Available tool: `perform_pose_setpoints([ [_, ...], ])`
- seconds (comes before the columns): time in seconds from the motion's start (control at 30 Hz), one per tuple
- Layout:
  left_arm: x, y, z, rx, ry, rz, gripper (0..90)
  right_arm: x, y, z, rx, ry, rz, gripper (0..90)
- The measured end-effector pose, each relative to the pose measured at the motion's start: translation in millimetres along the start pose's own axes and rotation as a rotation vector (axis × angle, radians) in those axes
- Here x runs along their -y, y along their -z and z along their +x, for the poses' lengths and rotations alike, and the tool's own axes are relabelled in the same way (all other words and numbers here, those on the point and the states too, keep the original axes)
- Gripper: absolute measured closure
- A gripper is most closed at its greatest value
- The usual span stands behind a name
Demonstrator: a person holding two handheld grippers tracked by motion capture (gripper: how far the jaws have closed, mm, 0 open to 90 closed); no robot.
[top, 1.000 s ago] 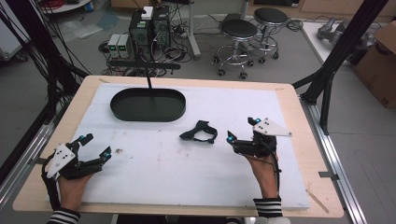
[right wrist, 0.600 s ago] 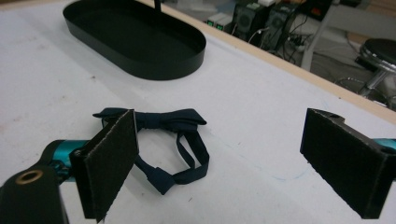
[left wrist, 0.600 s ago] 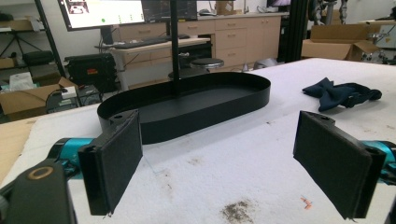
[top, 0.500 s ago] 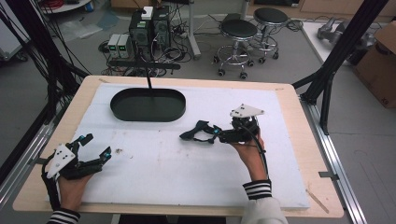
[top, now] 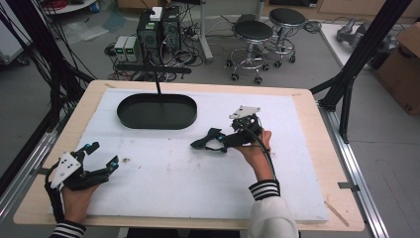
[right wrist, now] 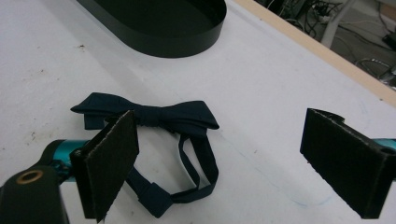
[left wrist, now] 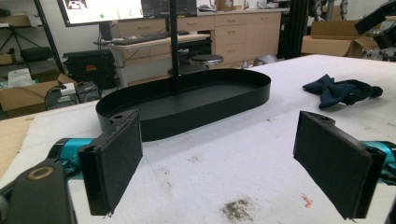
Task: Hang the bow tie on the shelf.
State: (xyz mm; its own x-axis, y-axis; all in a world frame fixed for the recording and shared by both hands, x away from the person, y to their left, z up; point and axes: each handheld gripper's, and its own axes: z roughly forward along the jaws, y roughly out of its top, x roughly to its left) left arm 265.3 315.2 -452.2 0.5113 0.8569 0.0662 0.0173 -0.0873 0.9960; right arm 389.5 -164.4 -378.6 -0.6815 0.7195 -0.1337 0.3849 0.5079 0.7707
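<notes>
A dark navy bow tie [top: 204,141] with its strap lies flat on the white foam sheet [top: 168,183], right of the middle. My right gripper [top: 224,141] points left at it, open, its tips at the tie's right end. In the right gripper view the bow tie [right wrist: 159,114] lies between and just beyond the open jaws of the right gripper [right wrist: 229,161], the strap loop [right wrist: 201,172] nearest. A black oval tray [top: 156,121] stands empty at the back left. My left gripper [top: 102,154] rests open at the front left, holding nothing.
A thin black pole [top: 157,84] rises from the tray's far side. Black frame struts [top: 346,84] stand at the table's right and left edges. Stools [top: 252,34] and computer boxes [top: 158,25] stand on the floor beyond the table.
My right gripper has travelled left across the sheet from the right side up to the bow tie, staying open. The left gripper and the tie have not moved.
</notes>
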Motion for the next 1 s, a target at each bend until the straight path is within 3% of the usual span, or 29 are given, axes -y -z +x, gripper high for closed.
perform_pose_setpoints([
  [0.23, 0.0, 0.0, 0.4, 0.001, 0.002, 0.002, 16.0, 4.0, -15.5, -7.4, -0.051, -0.033, 0.068, 10.5],
  [0.6, 0.1, 0.3, 0.1, 0.001, 0.002, -0.002, 16.0, -7.9, -39.6, -12.7, -0.121, -0.006, 0.188, 10.7],
  [0.67, 0.1, 0.4, 0.0, 0.003, -0.002, -0.003, 16.0, -5.9, -44.0, -16.6, -0.135, -0.026, 0.207, 14.2],
  [0.83, 0.2, 0.8, 0.6, 0.003, 0.001, -0.003, 16.0, -2.3, -53.6, -16.7, -0.139, -0.032, 0.252, 14.4],
  [1.0, 0.1, 0.6, -0.1, 0.002, -0.006, -0.003, 16.0, -3.3, -58.7, -12.1, -0.142, -0.007, 0.277, 16.9],
])
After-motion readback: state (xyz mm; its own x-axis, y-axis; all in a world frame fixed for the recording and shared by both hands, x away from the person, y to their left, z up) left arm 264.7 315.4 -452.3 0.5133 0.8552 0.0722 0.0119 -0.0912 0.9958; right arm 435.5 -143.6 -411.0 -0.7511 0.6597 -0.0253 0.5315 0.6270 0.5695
